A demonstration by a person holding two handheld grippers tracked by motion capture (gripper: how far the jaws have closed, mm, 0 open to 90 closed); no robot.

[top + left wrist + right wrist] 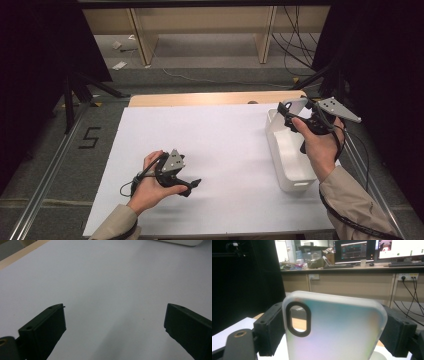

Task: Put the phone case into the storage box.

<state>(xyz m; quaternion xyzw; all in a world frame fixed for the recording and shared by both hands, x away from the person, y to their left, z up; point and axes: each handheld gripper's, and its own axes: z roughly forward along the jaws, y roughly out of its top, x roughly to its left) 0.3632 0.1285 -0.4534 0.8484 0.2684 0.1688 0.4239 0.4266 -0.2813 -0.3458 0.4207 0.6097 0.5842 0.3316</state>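
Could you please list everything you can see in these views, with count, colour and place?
phone case: one, frosted translucent with a black-rimmed camera cutout, upright between the right gripper's jaws
bin: one, white, at the right of the sheet, below the right gripper
sheet: one, white, covering the table
table: one, light wood, its edge showing beyond the sheet
monitors: two, lit, on the desk in the background
left gripper: one, black, low over the sheet at left, jaws wide apart, nothing between them
right gripper: one, black, raised over the bin, clamping the phone case
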